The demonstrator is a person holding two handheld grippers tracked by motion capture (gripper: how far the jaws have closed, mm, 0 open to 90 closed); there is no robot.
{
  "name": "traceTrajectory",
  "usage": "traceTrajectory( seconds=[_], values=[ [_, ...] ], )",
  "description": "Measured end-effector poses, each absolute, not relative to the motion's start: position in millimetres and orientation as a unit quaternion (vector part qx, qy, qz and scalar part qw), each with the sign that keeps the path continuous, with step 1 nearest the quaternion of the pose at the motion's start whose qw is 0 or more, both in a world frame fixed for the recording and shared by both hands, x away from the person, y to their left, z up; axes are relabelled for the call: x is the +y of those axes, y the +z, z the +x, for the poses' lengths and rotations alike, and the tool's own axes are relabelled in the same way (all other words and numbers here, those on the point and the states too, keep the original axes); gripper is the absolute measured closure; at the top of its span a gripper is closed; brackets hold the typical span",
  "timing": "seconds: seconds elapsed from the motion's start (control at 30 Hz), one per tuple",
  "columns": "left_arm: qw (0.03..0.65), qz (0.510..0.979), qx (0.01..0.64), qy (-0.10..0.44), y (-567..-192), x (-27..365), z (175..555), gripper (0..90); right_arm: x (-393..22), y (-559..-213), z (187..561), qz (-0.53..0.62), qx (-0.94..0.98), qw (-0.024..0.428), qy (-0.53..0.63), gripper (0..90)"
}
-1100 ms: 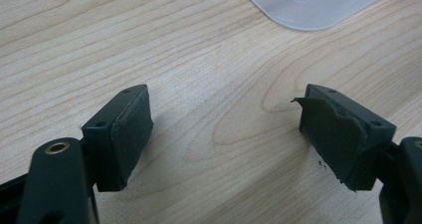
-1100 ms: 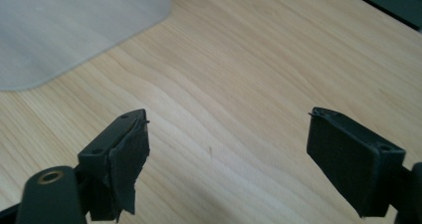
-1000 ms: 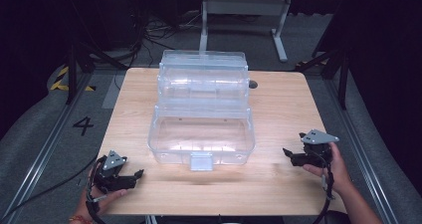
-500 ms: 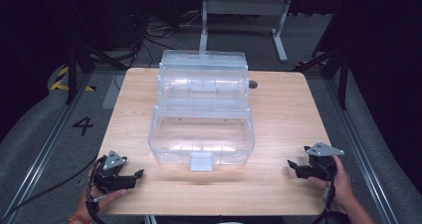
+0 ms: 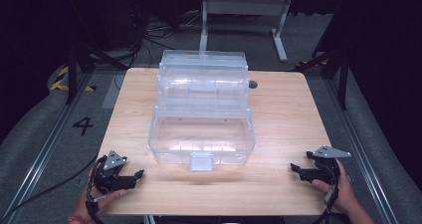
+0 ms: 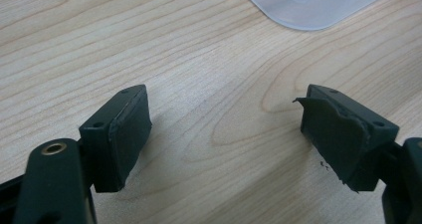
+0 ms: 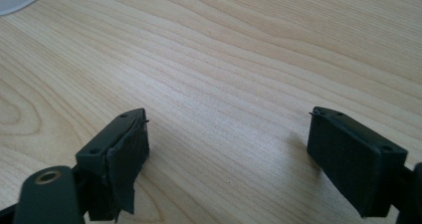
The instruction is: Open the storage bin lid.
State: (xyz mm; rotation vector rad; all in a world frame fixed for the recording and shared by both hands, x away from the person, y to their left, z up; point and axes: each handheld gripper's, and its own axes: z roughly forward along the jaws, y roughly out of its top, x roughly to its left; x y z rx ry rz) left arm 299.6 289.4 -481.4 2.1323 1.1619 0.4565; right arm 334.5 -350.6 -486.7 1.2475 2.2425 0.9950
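Observation:
A clear plastic storage box [image 5: 201, 112] with tiered trays stands open in the middle of the wooden table [image 5: 283, 114]; its front latch [image 5: 201, 161] faces me. My left gripper [image 5: 138, 174] rests at the table's front left corner, jaws open and empty, pointing right toward the box. In the left gripper view the two black pads [image 6: 124, 134] stand wide apart over bare wood, with a corner of the clear box [image 6: 313, 5] at the top. My right gripper [image 5: 294, 168] sits low at the front right, open and empty, pointing left; its pads [image 7: 348, 159] frame bare wood.
A small dark knob [image 5: 253, 84] lies on the table behind the box on the right. A metal stand [image 5: 244, 7] and cables sit on the floor beyond the table. Grey floor with a painted 4 [image 5: 83, 125] lies to the left.
The right hand and its gripper have come down and toward the table's front edge. The left gripper and the box have stayed put.

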Motion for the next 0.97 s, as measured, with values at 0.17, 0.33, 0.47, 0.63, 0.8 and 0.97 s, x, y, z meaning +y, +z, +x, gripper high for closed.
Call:
traceTrajectory(
  seconds=[0.17,0.33,0.47,0.63,0.8,0.97],
  values=[
    [0.327,0.815,0.445,0.177,-481.0,289.6,299.0,20.1,-349.2,-486.7,336.3,0.445,0.8,0.192,0.353,14.8],
    [0.326,0.814,0.446,0.179,-481.3,289.7,299.4,19.0,-348.8,-486.9,338.4,0.441,0.803,0.191,0.353,14.3],
    [0.321,0.809,0.459,0.176,-481.3,288.9,298.9,15.6,-348.9,-486.9,339.0,0.438,0.804,0.191,0.354,14.3],
    [0.325,0.807,0.46,0.178,-482.0,288.3,298.9,15.2,-348.9,-486.9,339.0,0.438,0.804,0.191,0.353,14.3],
    [0.322,0.807,0.462,0.178,-481.8,287.8,299.2,14.5,-348.3,-486.8,339.1,0.44,0.803,0.191,0.354,14.0],
    [0.314,0.806,0.469,0.18,-481.6,285.4,300.8,10.6,-347.9,-486.9,339.0,0.441,0.802,0.191,0.354,13.9]
  ],
)
